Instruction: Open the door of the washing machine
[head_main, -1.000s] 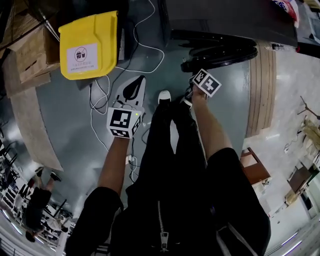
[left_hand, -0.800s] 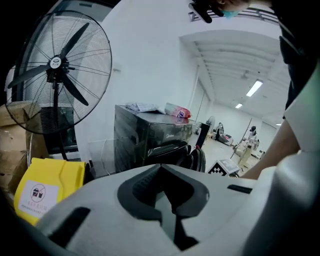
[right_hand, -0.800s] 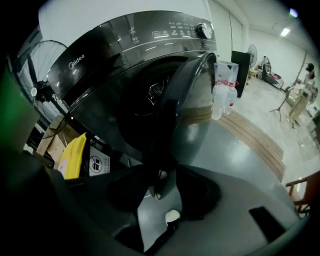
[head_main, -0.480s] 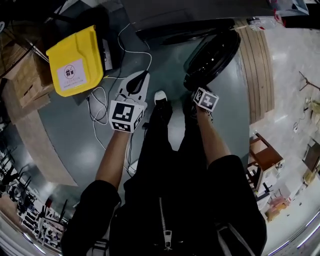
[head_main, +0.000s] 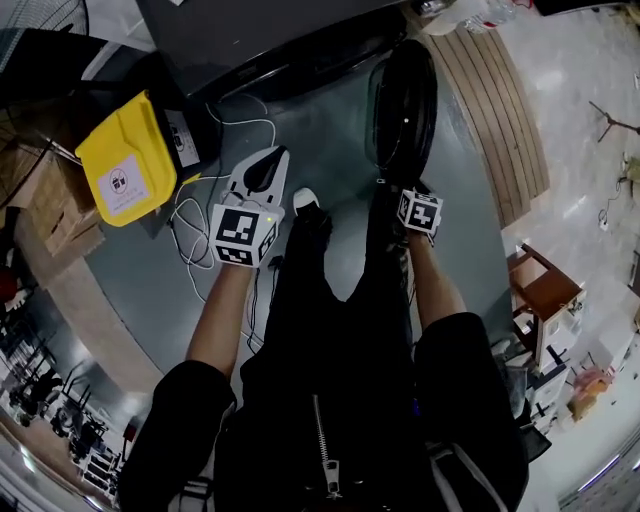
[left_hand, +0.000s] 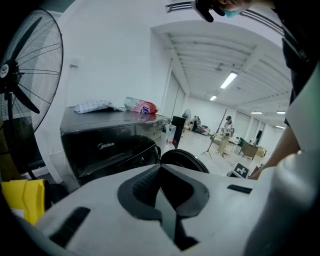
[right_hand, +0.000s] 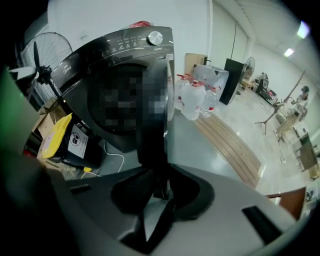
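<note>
- A yellow bin (head_main: 118, 172) stands on the grey floor (head_main: 150, 290) at the far left, beside the dark washing machine (head_main: 250, 40).
- White cables (head_main: 195, 225) lie in loops on the floor between the bin and the left gripper.
- The left gripper (head_main: 265, 165) hangs over the floor in front of the machine, apart from it. Its fingers (left_hand: 167, 210) lie together with nothing between them.
- The washing machine fills the top of the head view, with its front towards the person.
- Its round door (head_main: 405, 100) stands open, swung out from the machine's front and seen almost edge-on.
- The right gripper (head_main: 403, 190) points steeply down at the door's near edge. Its fingers (right_hand: 172, 200) have just been closing and are clamped on that edge, which runs down between them.
- Wooden slats (head_main: 500, 110) lie on the floor to the right of the door.
- Clear water bottles (right_hand: 197, 97) stand at the machine's right side.
</note>
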